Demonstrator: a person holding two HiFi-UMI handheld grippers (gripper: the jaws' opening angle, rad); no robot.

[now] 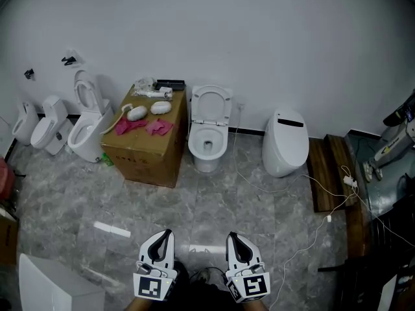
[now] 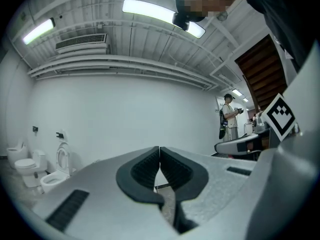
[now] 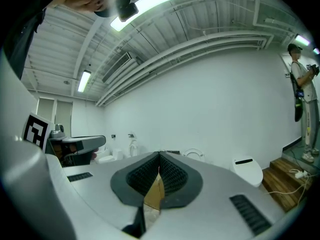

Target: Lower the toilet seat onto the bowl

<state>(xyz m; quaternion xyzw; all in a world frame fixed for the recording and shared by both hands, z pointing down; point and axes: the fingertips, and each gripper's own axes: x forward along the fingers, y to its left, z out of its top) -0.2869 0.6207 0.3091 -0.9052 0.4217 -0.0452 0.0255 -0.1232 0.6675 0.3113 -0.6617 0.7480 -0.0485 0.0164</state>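
Closed on nothing, the left tongs [image 1: 167, 234] and right tongs [image 1: 231, 236] sit low before the person. Straight ahead and well apart, slightly nearer the right tongs, stands the white ceramic toilet bowl [image 1: 206, 162] beside a brown cardboard box [image 1: 146, 151]. Its white oval seat [image 1: 197, 103] is raised upright, long axis vertical, against the wall.

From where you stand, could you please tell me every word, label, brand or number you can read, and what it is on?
No text here can be read.
Cardboard box: small dark print on its side, too small to read.
Left claw and right claw: square black-and-white marker patterns only, no letters or numbers.
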